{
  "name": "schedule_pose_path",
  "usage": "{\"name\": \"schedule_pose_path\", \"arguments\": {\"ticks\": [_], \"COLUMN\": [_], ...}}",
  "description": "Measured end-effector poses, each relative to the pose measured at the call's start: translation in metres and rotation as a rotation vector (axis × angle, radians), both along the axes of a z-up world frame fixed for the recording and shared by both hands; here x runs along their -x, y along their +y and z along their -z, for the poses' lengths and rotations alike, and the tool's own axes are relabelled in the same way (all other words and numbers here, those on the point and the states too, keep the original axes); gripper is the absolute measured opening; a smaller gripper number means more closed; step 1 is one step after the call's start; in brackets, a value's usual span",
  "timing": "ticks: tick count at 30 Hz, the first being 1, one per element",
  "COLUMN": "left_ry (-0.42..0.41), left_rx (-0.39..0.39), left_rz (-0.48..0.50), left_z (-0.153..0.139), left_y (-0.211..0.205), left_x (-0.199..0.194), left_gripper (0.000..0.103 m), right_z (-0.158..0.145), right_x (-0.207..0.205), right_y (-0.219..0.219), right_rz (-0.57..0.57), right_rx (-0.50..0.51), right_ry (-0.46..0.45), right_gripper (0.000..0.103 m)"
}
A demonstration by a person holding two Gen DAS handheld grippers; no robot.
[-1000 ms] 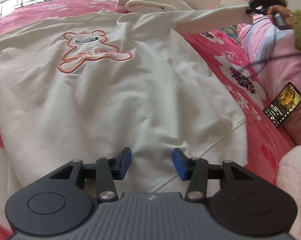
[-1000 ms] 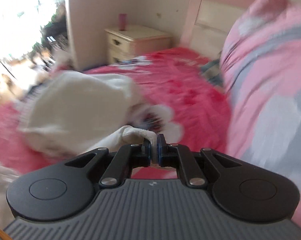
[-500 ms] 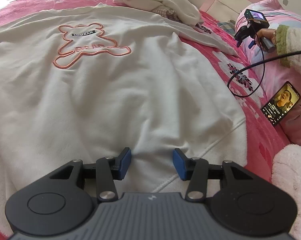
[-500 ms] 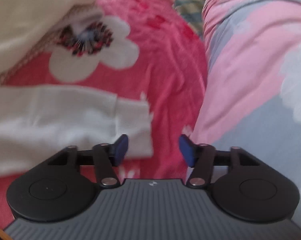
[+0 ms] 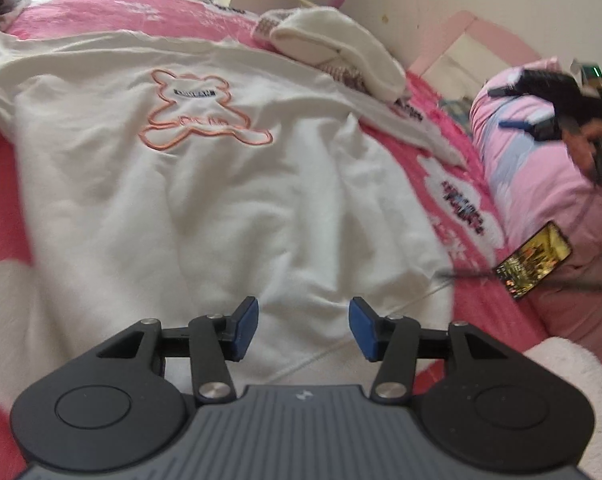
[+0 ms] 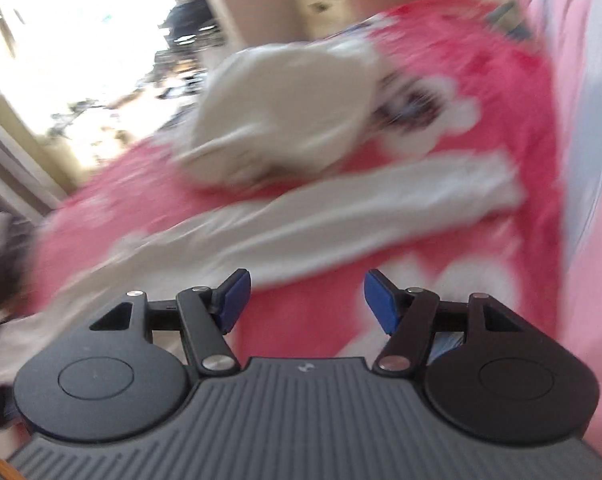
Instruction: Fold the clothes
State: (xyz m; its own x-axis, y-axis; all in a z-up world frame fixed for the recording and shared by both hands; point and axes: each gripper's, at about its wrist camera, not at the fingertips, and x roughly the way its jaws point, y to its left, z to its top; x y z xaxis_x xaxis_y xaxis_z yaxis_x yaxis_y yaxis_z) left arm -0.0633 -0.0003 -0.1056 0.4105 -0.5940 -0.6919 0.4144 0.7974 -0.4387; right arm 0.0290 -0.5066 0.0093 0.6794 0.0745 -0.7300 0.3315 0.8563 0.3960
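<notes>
Left wrist view: a cream sweatshirt lies flat across the frame's centre on a pink floral blanket; an orange bear outline at upper left carries blurred, unreadable lettering. Both the left gripper and right gripper are opening, nothing between the pads.

sweatshirt: soft matt cream cloth, outlined bear stitched in orange thread
bedspread: fuzzy pink fleece with white flowers
far garment: thick, woolly white cloth
phone: glossy glass screen, far right
left gripper: matt black plastic, shiny metal pivots, blue rubbery pads
</notes>
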Motion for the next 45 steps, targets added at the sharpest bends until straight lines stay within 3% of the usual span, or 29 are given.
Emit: {"name": "schedule_pose_path", "arguments": {"ticks": [5, 11, 15, 20, 24, 29, 31, 33, 35, 37, 40, 44, 45], "left_ry": [0.026, 0.121, 0.175, 0.180, 0.141, 0.045, 0.017, 0.015, 0.035, 0.054, 0.029, -0.106, -0.139], "left_rx": [-0.003, 0.019, 0.104, 0.134, 0.085, -0.090, -0.150, -0.157, -0.128, -0.122, -0.051, 0.129, 0.139], "left_rz": [-0.085, -0.285, -0.383, -0.418, -0.411, -0.286, -0.241, -0.241, -0.258, -0.289, -0.339, -0.392, -0.408], "left_z": [-0.009, -0.003, 0.007, 0.015, 0.017, 0.020, 0.025, 0.029, 0.033, 0.036, 0.017, -0.055, -0.071], "left_y": [0.049, 0.113, 0.137, 0.143, 0.143, 0.117, 0.104, 0.099, 0.098, 0.099, 0.103, 0.128, 0.136], "left_x": [0.038, 0.064, 0.065, 0.059, 0.053, 0.040, 0.033, 0.028, 0.022, 0.017, 0.020, 0.052, 0.064], "left_gripper": [0.052, 0.052, 0.052, 0.052, 0.052, 0.052, 0.049, 0.046, 0.022, 0.010, 0.006, 0.006, 0.005], "right_z": [0.016, 0.044, 0.075, 0.104, 0.119, 0.118, 0.119, 0.112, 0.102, 0.095, 0.092, 0.099, 0.102], "right_x": [0.057, 0.100, 0.111, 0.130, 0.144, 0.142, 0.137, 0.129, 0.122, 0.116, 0.112, 0.119, 0.122], "right_y": [0.081, 0.231, 0.318, 0.403, 0.433, 0.431, 0.421, 0.397, 0.362, 0.322, 0.258, 0.192, 0.179], "right_rz": [-0.238, -0.750, -1.062, -1.311, -1.394, -1.356, -1.291, -1.188, -1.049, -0.880, -0.612, -0.338, -0.289], "right_rx": [-0.106, 0.094, 0.119, 0.355, 0.483, 0.465, 0.426, 0.370, 0.293, 0.219, 0.103, -0.045, -0.075], "right_ry": [-0.059, -0.129, -0.146, -0.210, -0.247, -0.226, -0.205, -0.186, -0.165, -0.147, -0.128, -0.139, -0.142], "right_gripper": [0.063, 0.061, 0.060, 0.059, 0.059, 0.059, 0.059, 0.060, 0.061, 0.061, 0.061, 0.061, 0.061]}}
